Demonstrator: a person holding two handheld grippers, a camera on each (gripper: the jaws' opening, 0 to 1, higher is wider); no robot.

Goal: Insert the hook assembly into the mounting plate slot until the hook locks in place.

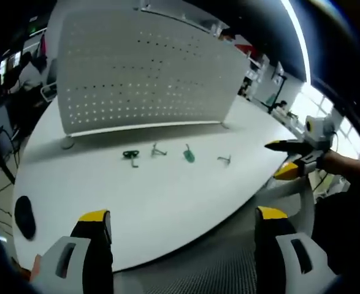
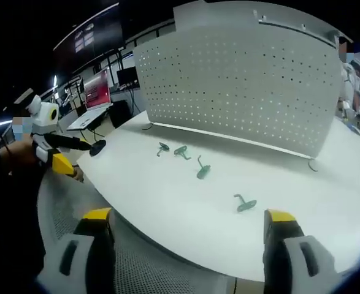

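Left gripper (image 1: 183, 223): we see its yellow-tipped jaws spread wide apart, holding nothing, hanging over the near edge of the white table (image 1: 167, 196).
Right gripper (image 2: 189, 220): jaws likewise wide apart and empty, at the table edge.
Hook assemblies: four small green-and-grey metal hooks (image 1: 189, 155) lie in a loose row on the table, well apart from both grippers.
Mounting plate: the white perforated metal panel (image 2: 241, 79) stands upright behind the hooks.
Dark round object (image 1: 24, 215): lies near the table's left edge.

Four hooks (image 1: 189, 155), white table (image 1: 167, 202), pegboard (image 1: 143, 67)
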